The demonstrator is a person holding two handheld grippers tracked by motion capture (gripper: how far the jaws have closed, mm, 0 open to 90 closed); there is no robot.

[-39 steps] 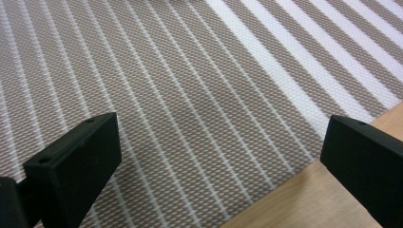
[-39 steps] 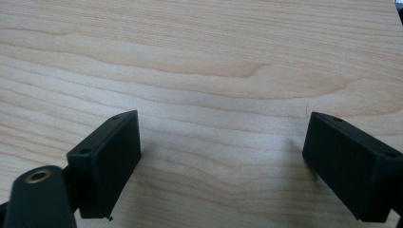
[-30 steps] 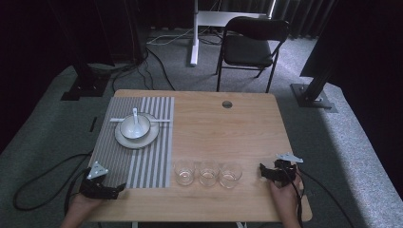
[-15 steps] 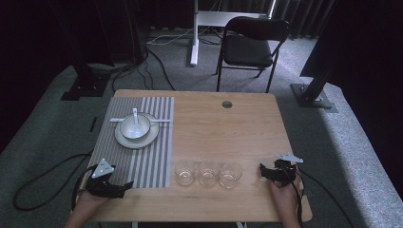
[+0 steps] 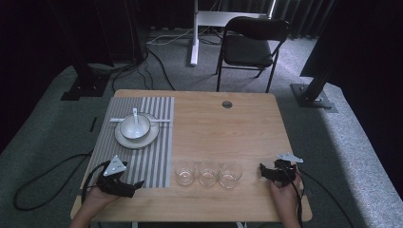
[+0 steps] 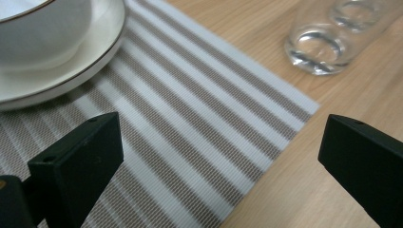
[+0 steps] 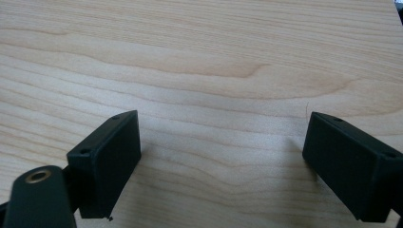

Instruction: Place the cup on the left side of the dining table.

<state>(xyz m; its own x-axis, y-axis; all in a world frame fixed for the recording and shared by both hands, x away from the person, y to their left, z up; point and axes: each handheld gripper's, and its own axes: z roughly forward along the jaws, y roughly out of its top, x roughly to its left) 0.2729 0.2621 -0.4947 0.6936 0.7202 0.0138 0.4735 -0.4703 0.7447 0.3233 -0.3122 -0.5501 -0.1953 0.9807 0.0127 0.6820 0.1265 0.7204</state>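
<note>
Wooden table point(image 5: 204, 128), both grippers spread wide and holding nothing at its near edge.

Nearest, the left gripper point(image 5: 124, 186) rests on the striped placemat point(image 5: 152, 156) at the near left, the right gripper point(image 5: 271, 172) on bare wood at the near right. Between them stand three glasses point(image 5: 208, 173), close together in a row; a careless sideways reach could knock them over. Farther left, a bowl point(image 5: 135, 126) sits on a plate point(image 5: 138, 138). Whether its spoon point(image 5: 135, 116) touches the bottom is hidden. No task object is named.
</note>
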